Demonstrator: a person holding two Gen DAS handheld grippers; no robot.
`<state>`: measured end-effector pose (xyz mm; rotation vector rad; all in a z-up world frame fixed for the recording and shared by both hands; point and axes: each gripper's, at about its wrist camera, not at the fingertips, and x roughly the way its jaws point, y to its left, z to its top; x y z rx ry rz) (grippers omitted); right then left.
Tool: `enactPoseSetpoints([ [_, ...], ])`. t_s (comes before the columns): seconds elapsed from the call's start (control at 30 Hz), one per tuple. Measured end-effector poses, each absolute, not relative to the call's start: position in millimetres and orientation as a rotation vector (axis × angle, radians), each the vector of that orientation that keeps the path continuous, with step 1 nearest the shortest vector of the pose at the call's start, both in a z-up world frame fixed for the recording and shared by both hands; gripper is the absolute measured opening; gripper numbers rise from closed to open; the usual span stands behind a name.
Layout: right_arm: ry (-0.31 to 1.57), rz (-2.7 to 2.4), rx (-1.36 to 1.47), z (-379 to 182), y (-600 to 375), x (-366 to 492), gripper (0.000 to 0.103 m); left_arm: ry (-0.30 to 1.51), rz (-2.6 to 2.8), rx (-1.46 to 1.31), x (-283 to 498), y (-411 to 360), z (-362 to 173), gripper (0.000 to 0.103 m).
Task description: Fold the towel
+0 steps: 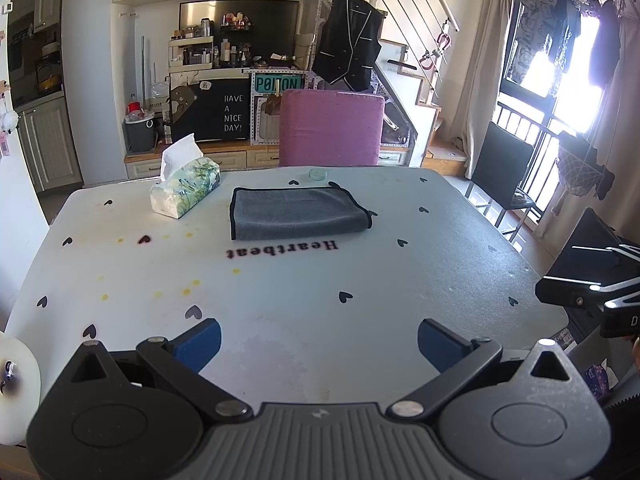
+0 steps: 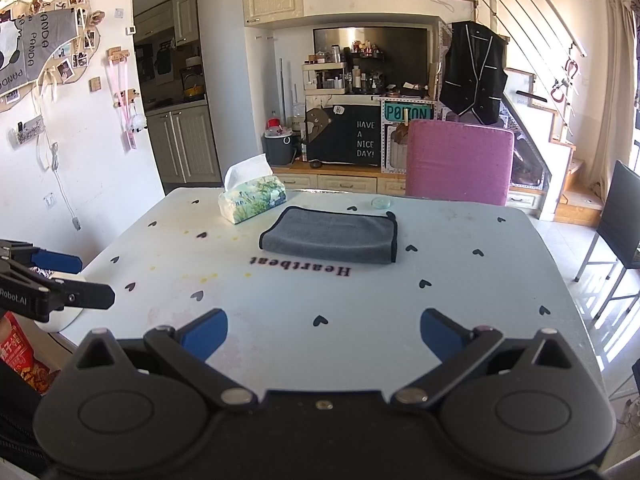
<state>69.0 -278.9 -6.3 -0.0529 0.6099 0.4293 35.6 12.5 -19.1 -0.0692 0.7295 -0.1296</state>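
Note:
A grey towel with black edging (image 1: 298, 213) lies folded in a flat rectangle on the far half of the white table (image 1: 280, 312); it also shows in the right wrist view (image 2: 334, 239). My left gripper (image 1: 318, 342) is open and empty, held over the table's near edge, well short of the towel. My right gripper (image 2: 324, 334) is open and empty, also over the near edge. The right gripper shows at the right edge of the left wrist view (image 1: 600, 292), and the left gripper at the left edge of the right wrist view (image 2: 48, 284).
A tissue pack (image 1: 185, 186) stands left of the towel. A small round green lid (image 1: 319, 173) lies behind it near the far edge. A pink chair (image 1: 331, 128) stands behind the table, a black chair (image 1: 502, 172) to the right. A white roll (image 1: 18, 384) sits at the near left corner.

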Motion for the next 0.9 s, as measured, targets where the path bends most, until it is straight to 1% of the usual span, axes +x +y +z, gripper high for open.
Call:
enactPoseSetpoints([
  [0.9, 0.615, 0.427, -0.057, -8.0, -278.1, 69.2, 0.103, 0.735, -0.124, -0.071, 33.2, 12.9, -21.6, 0.103],
])
